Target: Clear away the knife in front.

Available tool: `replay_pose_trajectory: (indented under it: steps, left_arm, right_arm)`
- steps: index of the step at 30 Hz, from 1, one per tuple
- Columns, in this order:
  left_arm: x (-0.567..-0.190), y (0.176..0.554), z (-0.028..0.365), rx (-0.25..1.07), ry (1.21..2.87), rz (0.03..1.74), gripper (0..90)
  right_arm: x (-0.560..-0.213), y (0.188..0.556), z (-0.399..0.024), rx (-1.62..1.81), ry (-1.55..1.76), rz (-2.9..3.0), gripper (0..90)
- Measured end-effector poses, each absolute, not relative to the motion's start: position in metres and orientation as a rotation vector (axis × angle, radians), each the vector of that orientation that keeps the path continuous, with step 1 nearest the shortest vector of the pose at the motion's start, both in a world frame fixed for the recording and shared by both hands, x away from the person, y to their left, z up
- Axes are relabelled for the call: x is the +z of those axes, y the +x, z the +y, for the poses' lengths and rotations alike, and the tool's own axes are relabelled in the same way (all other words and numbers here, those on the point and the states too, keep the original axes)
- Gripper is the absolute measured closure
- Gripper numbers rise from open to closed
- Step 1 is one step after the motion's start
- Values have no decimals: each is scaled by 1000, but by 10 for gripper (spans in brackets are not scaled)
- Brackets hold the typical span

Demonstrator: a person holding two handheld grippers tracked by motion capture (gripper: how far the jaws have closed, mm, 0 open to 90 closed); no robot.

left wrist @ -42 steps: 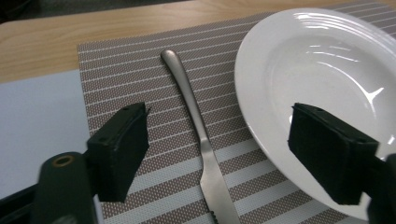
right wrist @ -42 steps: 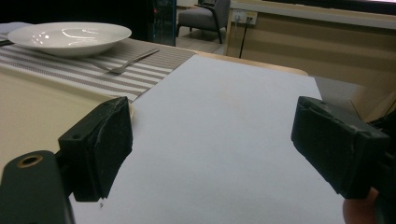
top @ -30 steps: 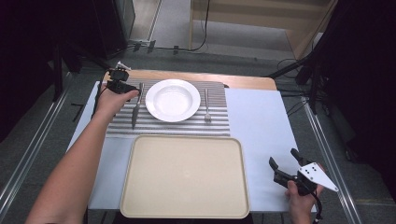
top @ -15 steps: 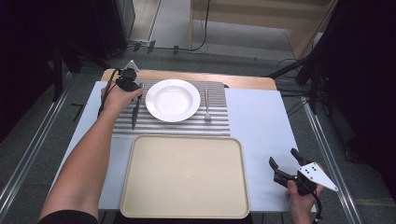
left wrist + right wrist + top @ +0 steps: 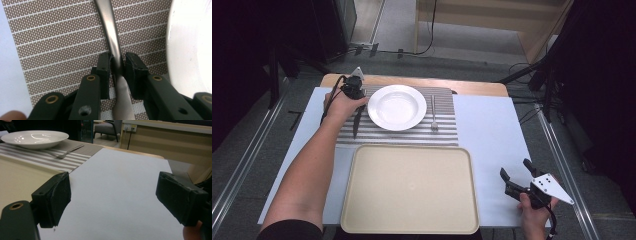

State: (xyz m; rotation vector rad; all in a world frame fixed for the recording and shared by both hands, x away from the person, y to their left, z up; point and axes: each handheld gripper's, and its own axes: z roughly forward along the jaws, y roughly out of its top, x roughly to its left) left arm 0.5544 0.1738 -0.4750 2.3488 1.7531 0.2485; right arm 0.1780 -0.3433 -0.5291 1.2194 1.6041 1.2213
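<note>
Left gripper (image 5: 117, 65) at far left of striped placemat (image 5: 412, 131), jaws clamped on knife (image 5: 113, 45) lying just left of white plate (image 5: 396, 106); fork (image 5: 433, 114) just right of plate; beige tray (image 5: 409, 189) near side, bare; right gripper (image 5: 518, 176) near right on white table cover (image 5: 120, 192), jaws wide, holding nothing.

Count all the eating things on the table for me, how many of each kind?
Plate: 1
Fork: 1
Knife: 1, held by the left gripper
Placemat: 1
Tray: 1
Total: 5
</note>
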Motion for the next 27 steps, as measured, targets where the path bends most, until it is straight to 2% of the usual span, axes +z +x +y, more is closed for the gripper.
replay_pose_trajectory:
  steps: [4, 21, 27]
  left_arm:
    - [-475, 557, 175, 239, 2355, 1766, 786]
    - [-456, 549, 195, 170, 2292, 1761, 792]
    - [-466, 542, 203, 129, 2304, 1778, 791]
  right_arm:
    - [-529, 178, -343, 1213, 1221, 1605, 140]
    - [-529, 178, -344, 1217, 1228, 1598, 141]
    - [-529, 178, -344, 1217, 1234, 1594, 141]
